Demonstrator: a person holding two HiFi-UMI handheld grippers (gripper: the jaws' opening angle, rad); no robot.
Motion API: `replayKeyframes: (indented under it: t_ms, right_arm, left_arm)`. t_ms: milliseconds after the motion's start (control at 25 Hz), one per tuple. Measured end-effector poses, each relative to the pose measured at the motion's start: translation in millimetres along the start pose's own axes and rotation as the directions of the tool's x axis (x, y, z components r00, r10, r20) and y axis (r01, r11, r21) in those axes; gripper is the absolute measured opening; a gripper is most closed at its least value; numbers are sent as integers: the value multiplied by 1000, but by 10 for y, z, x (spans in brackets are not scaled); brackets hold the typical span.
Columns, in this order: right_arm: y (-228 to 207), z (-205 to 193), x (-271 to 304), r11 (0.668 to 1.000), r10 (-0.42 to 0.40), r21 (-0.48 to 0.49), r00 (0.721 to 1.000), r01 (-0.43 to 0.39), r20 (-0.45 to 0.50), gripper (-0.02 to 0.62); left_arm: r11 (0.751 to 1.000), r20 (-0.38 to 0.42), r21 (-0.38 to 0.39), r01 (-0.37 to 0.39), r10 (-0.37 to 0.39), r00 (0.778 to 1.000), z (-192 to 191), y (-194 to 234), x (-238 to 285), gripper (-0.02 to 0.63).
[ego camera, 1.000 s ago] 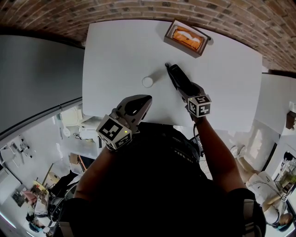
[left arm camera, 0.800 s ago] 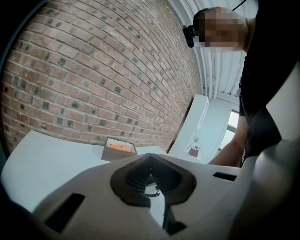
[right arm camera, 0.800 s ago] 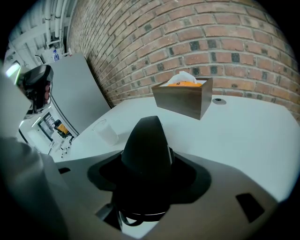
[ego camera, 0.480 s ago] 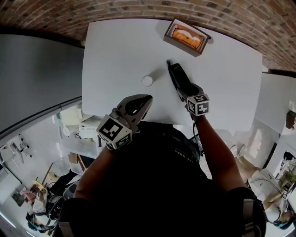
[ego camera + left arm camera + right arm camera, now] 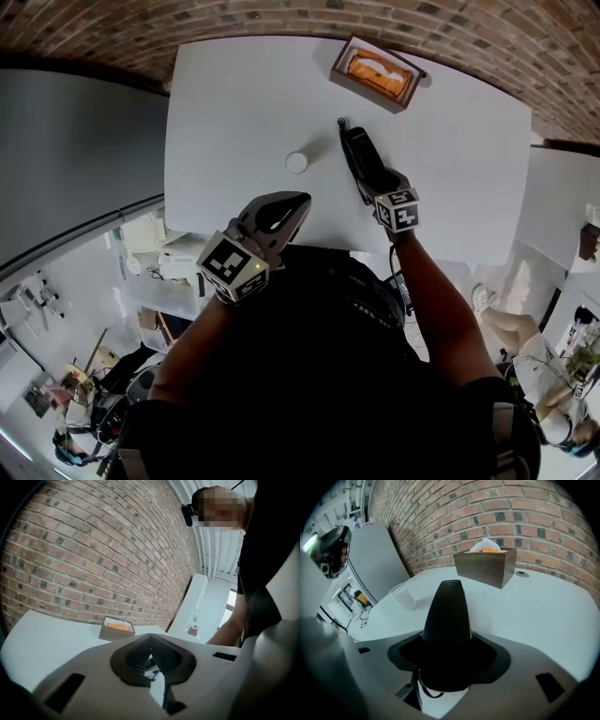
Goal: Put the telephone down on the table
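The black telephone handset [image 5: 359, 151] is clamped in my right gripper [image 5: 373, 182] over the middle of the white table [image 5: 244, 94]. In the right gripper view the telephone [image 5: 448, 620] sticks forward out of the jaws, which are shut on it. I cannot tell whether it touches the tabletop. My left gripper [image 5: 281, 212] hovers at the table's near edge, its jaws shut with nothing between them; in the left gripper view the fingertips [image 5: 151, 654] meet.
A wooden tissue box [image 5: 377, 75] with orange contents stands at the table's far side, also seen in the right gripper view [image 5: 485, 565]. A small clear cup [image 5: 297, 162] stands left of the telephone, and appears in the right gripper view [image 5: 402, 596]. A brick wall runs behind the table.
My right gripper has moved the telephone slightly forward, away from me. The left gripper has stayed in place.
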State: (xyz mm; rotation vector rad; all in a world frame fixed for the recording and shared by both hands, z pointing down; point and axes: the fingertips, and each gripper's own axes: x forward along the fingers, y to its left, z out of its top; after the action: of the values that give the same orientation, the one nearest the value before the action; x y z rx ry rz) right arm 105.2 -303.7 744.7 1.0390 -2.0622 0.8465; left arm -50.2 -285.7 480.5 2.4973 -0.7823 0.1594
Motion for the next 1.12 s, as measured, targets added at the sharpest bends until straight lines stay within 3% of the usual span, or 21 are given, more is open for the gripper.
replayKeyframes:
  t_ms: [600,1120]
  right_arm:
    - [-65,-85,46,998,-21,-62,999,18,-35,278]
    - [-82,-87,43,999,-8,-44,1000,6,-27,278]
  left_arm:
    - [1000,-4,0,-2,2,1000,-29,8,26,6]
    - [1000,8,-19,-24,24,1000,-46,27,32,6]
